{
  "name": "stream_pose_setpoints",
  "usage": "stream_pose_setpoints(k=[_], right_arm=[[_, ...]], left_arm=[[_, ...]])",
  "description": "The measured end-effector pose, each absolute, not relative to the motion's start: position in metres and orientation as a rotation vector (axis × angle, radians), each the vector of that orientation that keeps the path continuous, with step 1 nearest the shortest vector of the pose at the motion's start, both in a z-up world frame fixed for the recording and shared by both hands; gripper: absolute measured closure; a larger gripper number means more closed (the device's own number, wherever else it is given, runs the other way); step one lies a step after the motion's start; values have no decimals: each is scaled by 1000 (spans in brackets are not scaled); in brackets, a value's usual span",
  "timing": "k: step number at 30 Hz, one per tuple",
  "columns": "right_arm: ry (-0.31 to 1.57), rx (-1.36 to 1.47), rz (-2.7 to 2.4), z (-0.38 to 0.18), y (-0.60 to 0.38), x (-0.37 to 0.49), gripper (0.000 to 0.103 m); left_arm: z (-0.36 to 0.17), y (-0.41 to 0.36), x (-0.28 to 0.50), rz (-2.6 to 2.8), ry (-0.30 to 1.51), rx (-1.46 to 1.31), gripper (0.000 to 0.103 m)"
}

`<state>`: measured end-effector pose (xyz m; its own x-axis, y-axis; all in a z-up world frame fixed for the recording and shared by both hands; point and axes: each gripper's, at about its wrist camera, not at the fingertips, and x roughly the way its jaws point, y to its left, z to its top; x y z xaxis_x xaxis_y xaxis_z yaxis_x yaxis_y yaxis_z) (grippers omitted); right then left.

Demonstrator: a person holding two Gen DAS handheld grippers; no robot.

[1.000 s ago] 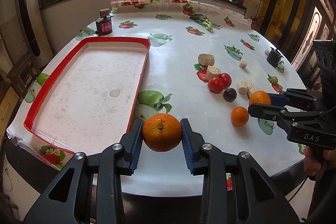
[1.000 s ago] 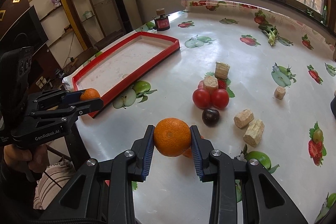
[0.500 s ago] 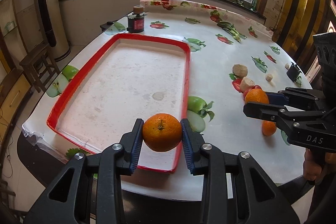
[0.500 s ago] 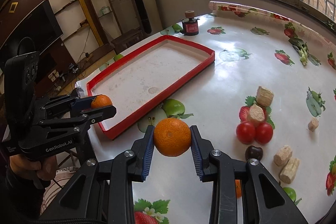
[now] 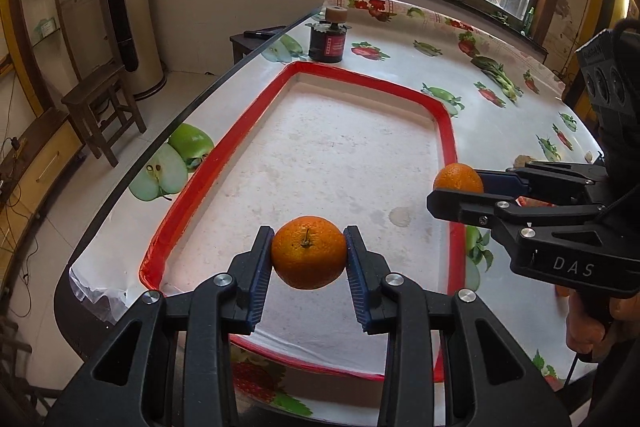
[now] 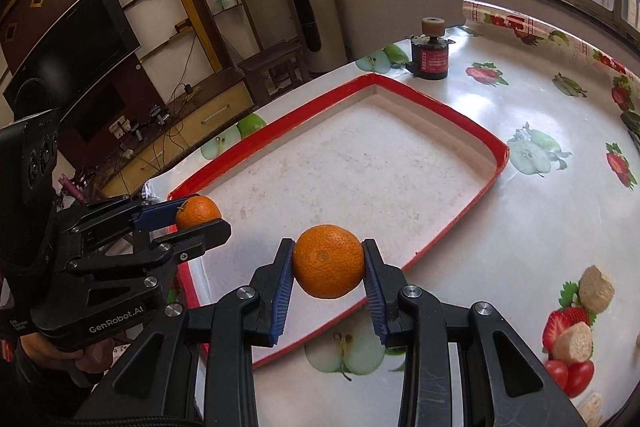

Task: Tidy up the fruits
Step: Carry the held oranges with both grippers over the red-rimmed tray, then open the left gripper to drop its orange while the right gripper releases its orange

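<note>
Each tool pinches an orange: left tool (image 5: 309, 259), right tool (image 6: 328, 263). Only the right view shows tomatoes (image 6: 570, 375) beside its tool.

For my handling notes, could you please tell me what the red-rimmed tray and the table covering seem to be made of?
Red-rimmed tray: probably plastic or enamelled metal. The red rim looks smooth and slightly glossy, and the pale floor is matte, speckled and stained. I cannot tell which material.

Table covering: looks like glossy vinyl or oilcloth. It carries printed apples and strawberries, reflects the window light, and crinkles like a thin film at the table's edge.
</note>
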<state>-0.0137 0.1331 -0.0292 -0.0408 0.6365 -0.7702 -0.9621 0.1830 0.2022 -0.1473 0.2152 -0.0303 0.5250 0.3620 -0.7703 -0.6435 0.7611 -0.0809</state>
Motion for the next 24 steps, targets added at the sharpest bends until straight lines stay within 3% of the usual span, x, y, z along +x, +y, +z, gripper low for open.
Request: stream_pose_setpoints(k=[19, 21, 24], right_arm=[[956, -527, 1285, -75, 193, 16, 67], [948, -522, 1288, -75, 192, 16, 67], [949, -527, 1289, -73, 191, 15, 54]], left_arm=[[-66, 242, -129, 674, 905, -391, 69], [-66, 242, -128, 686, 912, -391, 65], [-66, 242, -129, 703, 916, -393, 61]])
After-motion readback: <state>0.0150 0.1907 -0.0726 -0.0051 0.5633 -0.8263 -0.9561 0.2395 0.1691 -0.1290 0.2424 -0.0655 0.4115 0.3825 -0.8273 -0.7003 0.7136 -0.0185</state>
